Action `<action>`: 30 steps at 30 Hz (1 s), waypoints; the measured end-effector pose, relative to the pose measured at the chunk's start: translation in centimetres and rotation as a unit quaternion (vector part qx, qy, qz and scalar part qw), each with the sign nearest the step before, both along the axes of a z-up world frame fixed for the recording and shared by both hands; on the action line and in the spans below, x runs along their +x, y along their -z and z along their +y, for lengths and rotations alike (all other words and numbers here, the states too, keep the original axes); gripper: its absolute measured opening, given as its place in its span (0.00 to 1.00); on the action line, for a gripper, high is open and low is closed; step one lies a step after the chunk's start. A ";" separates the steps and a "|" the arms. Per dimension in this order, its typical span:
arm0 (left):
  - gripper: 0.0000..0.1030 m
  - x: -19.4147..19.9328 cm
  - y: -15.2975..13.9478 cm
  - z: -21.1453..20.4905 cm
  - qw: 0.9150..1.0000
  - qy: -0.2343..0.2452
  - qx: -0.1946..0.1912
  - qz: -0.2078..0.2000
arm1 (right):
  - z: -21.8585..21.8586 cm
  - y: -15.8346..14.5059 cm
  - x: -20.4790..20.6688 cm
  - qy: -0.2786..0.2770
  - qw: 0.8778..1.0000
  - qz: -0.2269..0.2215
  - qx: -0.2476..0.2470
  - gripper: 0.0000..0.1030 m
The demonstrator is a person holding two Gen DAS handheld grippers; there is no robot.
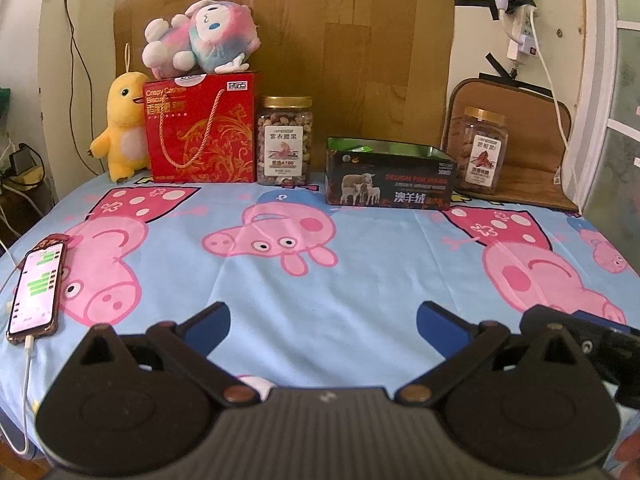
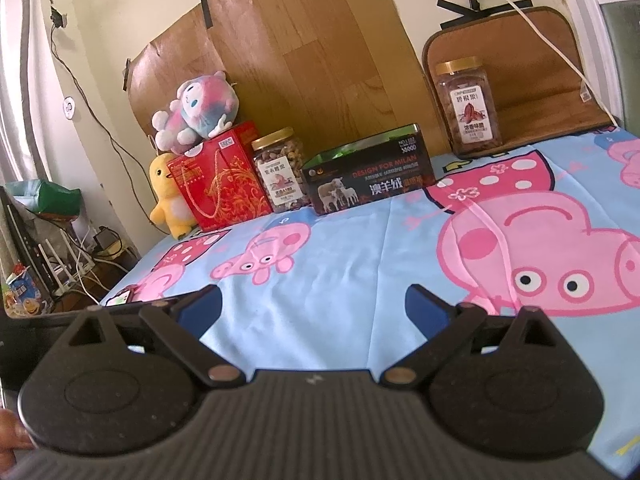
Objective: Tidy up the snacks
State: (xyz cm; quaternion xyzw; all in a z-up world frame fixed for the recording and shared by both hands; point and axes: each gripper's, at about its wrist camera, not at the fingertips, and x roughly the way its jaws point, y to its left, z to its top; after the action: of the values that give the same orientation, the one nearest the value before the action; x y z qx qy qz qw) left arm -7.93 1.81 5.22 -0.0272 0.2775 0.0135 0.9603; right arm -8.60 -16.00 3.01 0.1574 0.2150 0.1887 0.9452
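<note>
Your left gripper [image 1: 323,322] hangs low over the near edge of the table with its blue-padded fingers spread wide and nothing between them; your right gripper [image 2: 314,304] sits the same way, fingers apart and empty, just beside the left one, part of which shows at the left edge of the right wrist view.

Both cameras look across the blue cartoon-pig tablecloth [image 1: 360,264] toward the back wall, where everything stands in a row, well apart from your grippers. Largest is the red gift box [image 1: 202,128] of cashew biscuits at the back left, with a pink-and-blue plush toy [image 1: 200,38] lying on its top and a yellow plush duck [image 1: 122,128] just beside its left side. Right of centre you have the dark open tin [image 1: 390,174] with sheep on its front. Next in size are the two gold-lidded snack jars: the mixed-nut jar [image 1: 285,140] stands upright, close against the red box's right side, and the pecan jar [image 1: 482,150] stands upright at the far right on a brown mat [image 1: 532,160], right of the tin. Smallest, a phone [image 1: 36,286] lies screen-up at the table's left edge, with a white cable plugged in.
</note>
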 end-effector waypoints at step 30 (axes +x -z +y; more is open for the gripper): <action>1.00 -0.1 -0.1 0.4 1.000 0.004 -0.007 -0.004 | 0.2 0.1 -0.3 -0.008 1.000 0.000 -0.003 0.96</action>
State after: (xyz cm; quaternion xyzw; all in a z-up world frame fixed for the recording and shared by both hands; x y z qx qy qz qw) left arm -8.03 2.23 5.31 -0.0327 0.2737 0.0073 0.9612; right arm -8.88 -15.79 2.86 0.1532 0.2169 0.1953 0.9441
